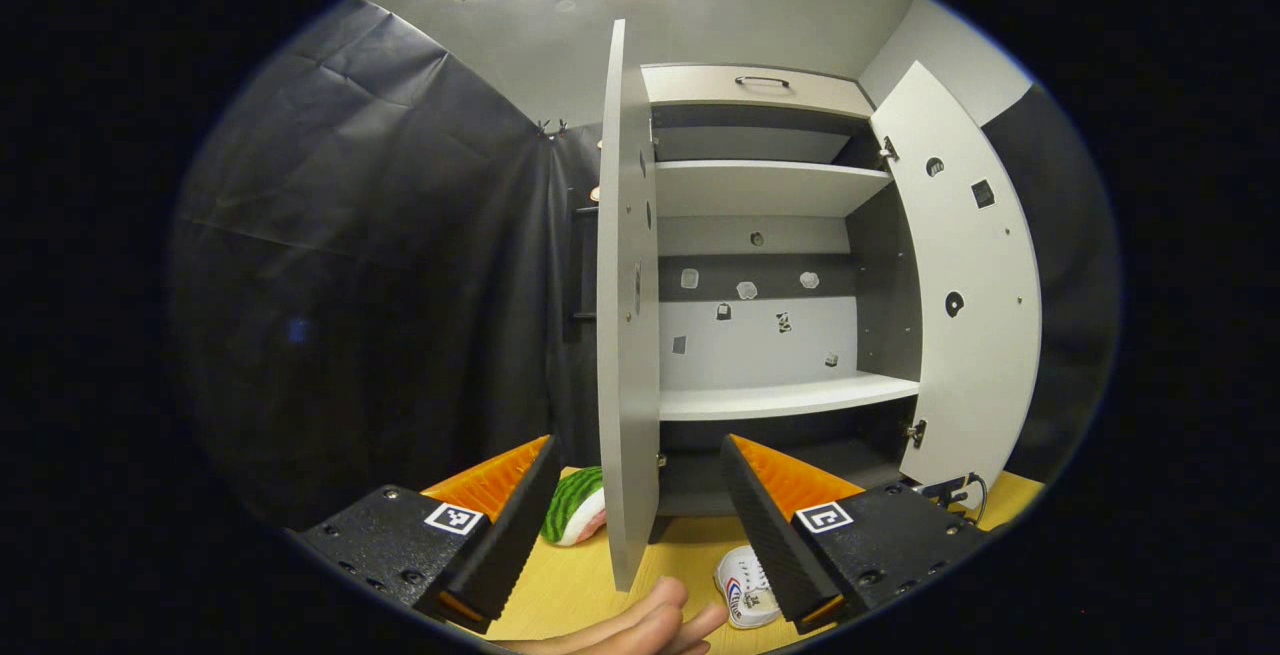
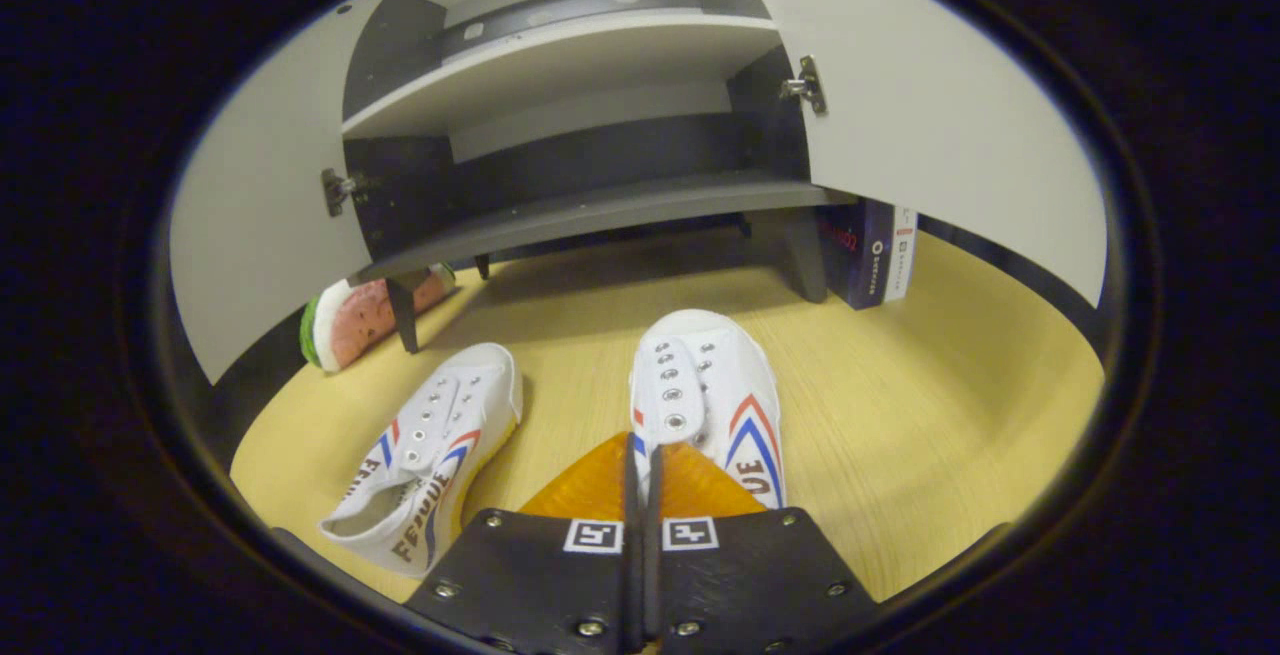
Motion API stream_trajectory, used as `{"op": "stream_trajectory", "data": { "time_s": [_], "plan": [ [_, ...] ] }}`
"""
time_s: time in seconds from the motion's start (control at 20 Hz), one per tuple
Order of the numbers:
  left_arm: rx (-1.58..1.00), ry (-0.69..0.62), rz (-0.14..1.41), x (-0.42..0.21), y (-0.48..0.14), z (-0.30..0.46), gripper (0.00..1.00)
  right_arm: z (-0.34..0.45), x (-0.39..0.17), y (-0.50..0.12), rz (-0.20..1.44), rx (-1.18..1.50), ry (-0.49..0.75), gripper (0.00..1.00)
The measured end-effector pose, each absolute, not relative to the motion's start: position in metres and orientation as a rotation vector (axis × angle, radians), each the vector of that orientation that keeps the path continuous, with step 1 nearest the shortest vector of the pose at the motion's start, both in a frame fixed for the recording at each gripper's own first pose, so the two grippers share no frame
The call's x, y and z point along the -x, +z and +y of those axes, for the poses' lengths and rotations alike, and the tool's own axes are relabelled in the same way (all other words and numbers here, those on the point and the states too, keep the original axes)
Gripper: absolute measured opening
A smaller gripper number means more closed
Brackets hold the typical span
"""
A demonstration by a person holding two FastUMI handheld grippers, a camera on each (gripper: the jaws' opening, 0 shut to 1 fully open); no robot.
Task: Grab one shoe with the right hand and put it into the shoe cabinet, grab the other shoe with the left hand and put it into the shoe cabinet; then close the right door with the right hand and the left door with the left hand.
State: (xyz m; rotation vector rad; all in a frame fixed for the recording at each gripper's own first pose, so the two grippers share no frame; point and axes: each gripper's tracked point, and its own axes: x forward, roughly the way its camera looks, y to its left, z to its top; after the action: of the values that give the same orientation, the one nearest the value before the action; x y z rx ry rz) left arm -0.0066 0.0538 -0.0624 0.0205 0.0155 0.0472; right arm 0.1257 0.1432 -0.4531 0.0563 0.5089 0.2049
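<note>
White shoe (image 2: 705, 390) toes cabinetward (lengthwise).

There are two white shoes on the bench (image 2: 900, 415): one (image 2: 425, 455) lies to the left and the other (image 2: 715, 405) is in front of the right tool (image 2: 640, 465). The shoe cabinet (image 1: 770, 185) is one, with two open doors, the left door (image 1: 625, 335) and the right door (image 1: 965, 275), and three shelves inside. One watermelon-slice toy (image 2: 345, 320), one book (image 2: 870, 250), two tools (the left tool (image 1: 640, 495) too) and one hand (image 1: 630, 630).
</note>
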Motion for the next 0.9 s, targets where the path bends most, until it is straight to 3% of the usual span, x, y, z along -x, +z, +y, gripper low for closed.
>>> {"op": "stream_trajectory", "data": {
  "time_s": [0.3, 0.9],
  "plan": [
    [0.003, -0.008, 0.011, 0.015, -0.064, 0.043, 0.96, 0.142, -0.123, -0.416, 0.377, -0.078, 0.24, 0.01],
    [0.079, -0.08, 0.08, 0.0, -0.1, 0.016, 0.98, 0.157, -0.111, -0.191, 0.099, 0.074, 0.312, 0.0]
  ]
}}
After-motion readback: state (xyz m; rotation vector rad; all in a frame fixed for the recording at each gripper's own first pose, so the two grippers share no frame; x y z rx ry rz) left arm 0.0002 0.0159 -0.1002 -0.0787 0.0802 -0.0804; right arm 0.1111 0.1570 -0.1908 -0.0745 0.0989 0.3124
